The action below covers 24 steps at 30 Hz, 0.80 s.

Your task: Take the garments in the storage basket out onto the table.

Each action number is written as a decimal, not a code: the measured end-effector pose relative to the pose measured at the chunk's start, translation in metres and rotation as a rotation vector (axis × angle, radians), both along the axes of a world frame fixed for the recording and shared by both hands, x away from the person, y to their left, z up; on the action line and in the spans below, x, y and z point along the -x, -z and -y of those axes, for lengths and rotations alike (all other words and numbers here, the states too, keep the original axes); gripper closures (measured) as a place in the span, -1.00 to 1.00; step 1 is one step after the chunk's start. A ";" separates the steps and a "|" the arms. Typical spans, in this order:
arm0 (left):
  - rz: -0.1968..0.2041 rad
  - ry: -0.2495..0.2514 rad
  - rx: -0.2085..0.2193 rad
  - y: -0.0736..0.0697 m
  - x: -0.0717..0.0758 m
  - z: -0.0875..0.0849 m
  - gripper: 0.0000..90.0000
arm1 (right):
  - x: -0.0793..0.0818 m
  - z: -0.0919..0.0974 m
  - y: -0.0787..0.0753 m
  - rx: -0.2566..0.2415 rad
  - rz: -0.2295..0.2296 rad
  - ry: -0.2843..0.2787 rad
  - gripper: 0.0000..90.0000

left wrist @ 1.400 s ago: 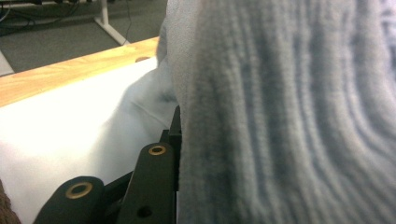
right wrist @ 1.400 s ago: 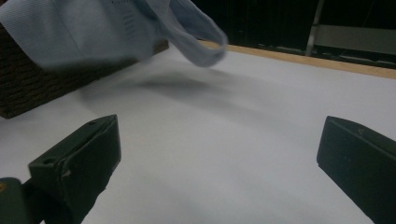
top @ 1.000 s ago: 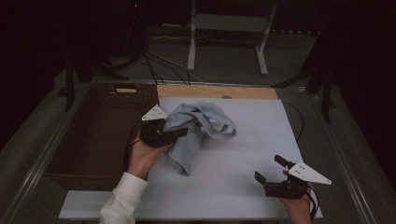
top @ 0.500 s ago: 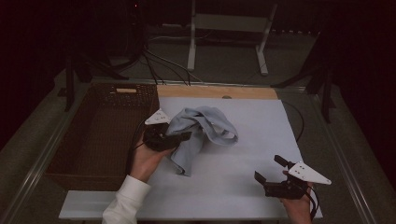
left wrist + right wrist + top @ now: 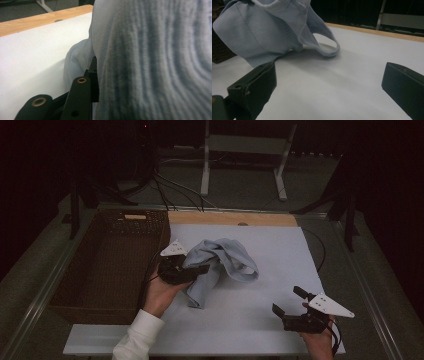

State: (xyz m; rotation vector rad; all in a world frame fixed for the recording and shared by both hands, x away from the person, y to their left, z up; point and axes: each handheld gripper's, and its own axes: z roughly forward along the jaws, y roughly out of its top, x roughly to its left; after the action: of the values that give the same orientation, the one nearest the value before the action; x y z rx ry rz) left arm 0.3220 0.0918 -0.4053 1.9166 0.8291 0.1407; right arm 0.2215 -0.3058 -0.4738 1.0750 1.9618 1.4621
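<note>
Pale-blue ribbed cloth (image 5: 220, 262) bunches up beside the basket (image 5: 107, 265) near the table's (image 5: 280, 250) left edge, pinched by the left claw (image 5: 192, 270), lifted so it can clear the wicker rim, I'd say. Right claw (image 5: 290, 302) waits wide open and empty by the near right corner. Up close, the left gripper view catches the knit ribs; the right gripper view shows a looped hem resting on the white sheet.

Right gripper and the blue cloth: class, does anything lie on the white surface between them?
Nothing visible does. The right gripper stands open and apart from the blue cloth, with bare white surface between them; the left gripper grips the cloth.
</note>
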 end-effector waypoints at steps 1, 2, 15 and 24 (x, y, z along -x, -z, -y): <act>0.000 0.001 0.000 0.000 0.000 0.001 0.48 | 0.000 0.000 0.000 -0.001 0.000 0.000 -1.00; -0.001 0.002 0.000 0.000 0.000 0.001 0.48 | 0.000 0.000 0.000 -0.001 0.000 0.000 -1.00; -0.011 0.014 0.019 0.004 0.003 0.006 0.48 | 0.000 0.000 0.000 -0.003 -0.002 -0.002 -1.00; -0.015 0.022 0.030 0.007 0.007 0.011 0.48 | 0.000 0.000 0.000 -0.002 -0.002 -0.001 -1.00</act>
State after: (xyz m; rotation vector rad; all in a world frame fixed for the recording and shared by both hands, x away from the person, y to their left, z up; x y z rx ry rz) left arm 0.3146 0.0807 -0.4126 1.9004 0.8160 0.1003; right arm 0.2214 -0.3056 -0.4739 1.0776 1.9628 1.4643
